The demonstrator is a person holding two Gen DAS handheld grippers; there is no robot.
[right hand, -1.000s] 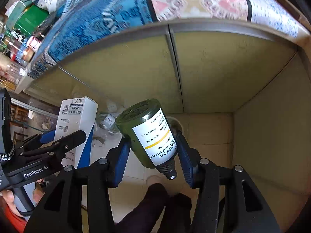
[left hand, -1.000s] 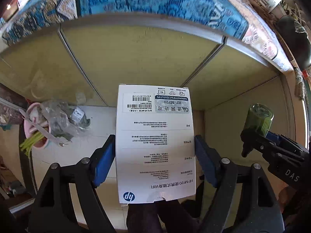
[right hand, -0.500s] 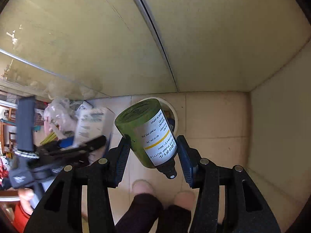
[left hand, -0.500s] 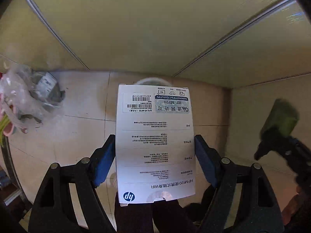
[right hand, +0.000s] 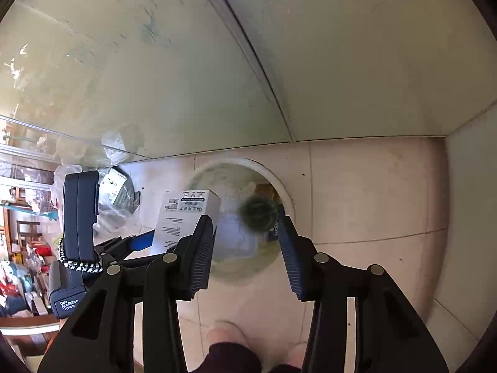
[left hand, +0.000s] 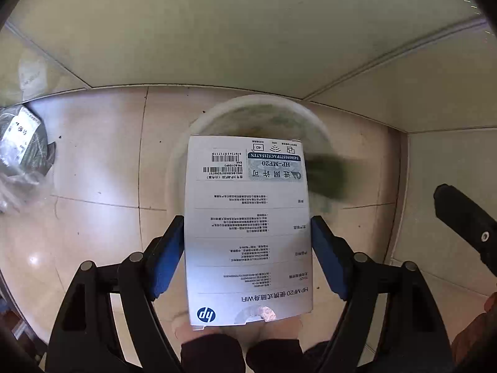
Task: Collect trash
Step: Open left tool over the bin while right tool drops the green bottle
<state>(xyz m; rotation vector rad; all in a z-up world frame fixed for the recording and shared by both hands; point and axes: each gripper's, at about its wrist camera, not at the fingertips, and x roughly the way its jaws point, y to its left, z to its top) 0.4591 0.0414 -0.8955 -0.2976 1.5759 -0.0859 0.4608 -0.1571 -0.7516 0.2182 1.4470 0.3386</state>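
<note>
1. Left hand-held gripper (left hand: 248, 248) clamps a white HP box (left hand: 248, 227) between its blue pads (left hand: 166, 258), one on each long side. The box stands lengthwise along the fingers, barcode end pointing away from the camera.
2. Right hand-held gripper (right hand: 247, 239) is spread wide with nothing between the pads (right hand: 202, 248).
3. Green bottle (right hand: 259, 214) is a blurred round dark shape in the right wrist view, just beyond the right fingertips, over the mouth of the white bin (right hand: 285, 192). It touches neither pad. The left wrist view shows the same bottle (left hand: 326, 174) as a dark green smear just right of the box's far end, inside the bin's outline.
4. The white bin (left hand: 192, 124) sits on the tiled floor (left hand: 99, 161) close to where the yellowish cabinet panels (left hand: 217, 31) meet the floor. Some pale and bluish stuff lies inside; too blurred to say what.
5. The box's far end overlaps the bin's opening in the left wrist view. From the right wrist view the box (right hand: 186, 214) sits at the bin's left rim, held by the left hand-held gripper (right hand: 146, 239).
6. A clear plastic bag of dark items (left hand: 21, 152) lies on the floor left of the bin, apart from it.
7. Person's feet (right hand: 226, 332) show on the tiles below the grippers.
</note>
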